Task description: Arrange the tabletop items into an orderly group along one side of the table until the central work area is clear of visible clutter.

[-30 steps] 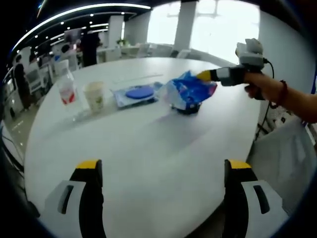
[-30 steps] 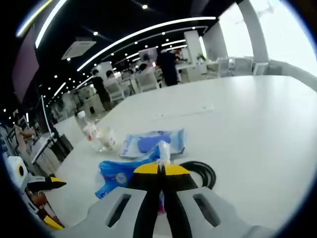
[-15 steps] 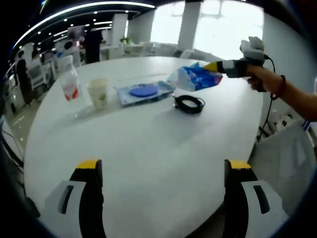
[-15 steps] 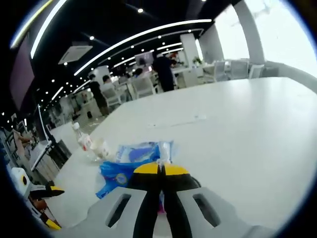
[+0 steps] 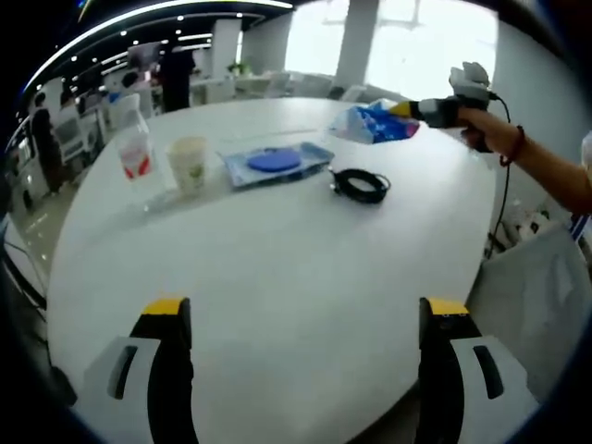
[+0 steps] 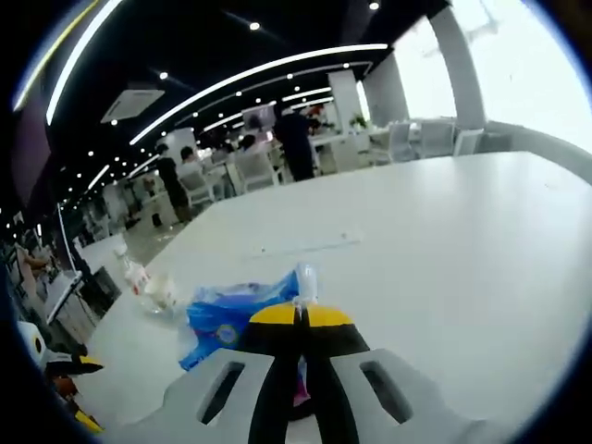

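Blue packet (image 5: 374,123): a crinkled blue-and-white plastic packet, lifted clear of the desk (image 5: 277,277) above its far right edge; in the right gripper view (image 6: 231,319) it bulges out to the left of the closed jaw tips.
Right hand-held gripper (image 5: 403,109): clenched on the blue packet, yellow tips pressed together with the plastic pinched between them; held by a person's hand (image 5: 483,129) reaching in from the right side of the left gripper view.
Left hand-held gripper (image 5: 305,310): released, its two yellow-tipped jaws standing wide apart over the near edge of the desk, nothing between them.
Black cable coil (image 5: 361,185): lies flat on the desk right of centre, just beside the right end of the flat blue pack, below the lifted packet.
Flat blue pack (image 5: 275,163): a shallow rectangular pack with a darker blue round shape on top, lying towards the far side of the desk.
Paper cup (image 5: 191,165): upright, left of the flat blue pack and apart from it.
Bottle (image 5: 134,148): clear, with a red-and-white label, upright near the far left edge, just left of the paper cup.
Desk: white, rounded, its near half bare.
Background: other tables, chairs and people stand beyond the desk under strip lights.
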A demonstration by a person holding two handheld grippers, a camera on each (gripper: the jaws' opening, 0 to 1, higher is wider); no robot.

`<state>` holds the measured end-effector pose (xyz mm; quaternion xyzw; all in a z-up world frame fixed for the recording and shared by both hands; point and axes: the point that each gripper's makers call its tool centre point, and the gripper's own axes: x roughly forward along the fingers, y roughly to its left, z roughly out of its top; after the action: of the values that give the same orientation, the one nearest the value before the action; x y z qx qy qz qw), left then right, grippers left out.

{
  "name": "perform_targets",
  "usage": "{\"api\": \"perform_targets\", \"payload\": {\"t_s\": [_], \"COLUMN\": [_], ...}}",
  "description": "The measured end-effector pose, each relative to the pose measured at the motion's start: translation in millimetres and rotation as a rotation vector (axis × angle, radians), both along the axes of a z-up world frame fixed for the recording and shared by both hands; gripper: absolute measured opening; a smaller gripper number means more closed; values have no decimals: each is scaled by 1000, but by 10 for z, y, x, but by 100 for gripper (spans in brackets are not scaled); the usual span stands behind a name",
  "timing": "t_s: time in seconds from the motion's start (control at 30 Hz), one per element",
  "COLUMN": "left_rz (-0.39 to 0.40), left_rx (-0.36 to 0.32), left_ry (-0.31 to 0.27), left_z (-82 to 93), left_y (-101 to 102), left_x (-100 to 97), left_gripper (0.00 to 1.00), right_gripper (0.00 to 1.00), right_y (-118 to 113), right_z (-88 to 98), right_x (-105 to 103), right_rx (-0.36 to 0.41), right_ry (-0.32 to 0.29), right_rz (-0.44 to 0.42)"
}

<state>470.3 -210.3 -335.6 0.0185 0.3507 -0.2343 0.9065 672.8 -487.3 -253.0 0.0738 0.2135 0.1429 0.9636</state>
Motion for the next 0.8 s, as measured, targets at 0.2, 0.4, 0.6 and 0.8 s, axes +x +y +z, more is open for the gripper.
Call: {"api": "perform_targets", "payload": {"t_s": [0.2, 0.4, 0.6, 0.8], "left_rz": [-5, -25, -25, -19], "left_rx": [13, 41, 35, 0], "left_ry": [20, 11, -50, -73], "left_z": [-50, -59, 36, 85], "left_y": [3, -6, 1, -26], "left_x": [-15, 2, 88, 121], "left_gripper": [99, 99, 99, 99], "right_gripper": [1, 1, 1, 1], "right_y": [-149, -296, -422, -506], "right_z": [-18, -12, -59, -177], "right_x": [164, 325, 446, 574], "right_rx": [20, 25, 29, 46], "right_ry": [0, -24, -34, -12], "right_rz": [-30, -52, -69, -85]}}
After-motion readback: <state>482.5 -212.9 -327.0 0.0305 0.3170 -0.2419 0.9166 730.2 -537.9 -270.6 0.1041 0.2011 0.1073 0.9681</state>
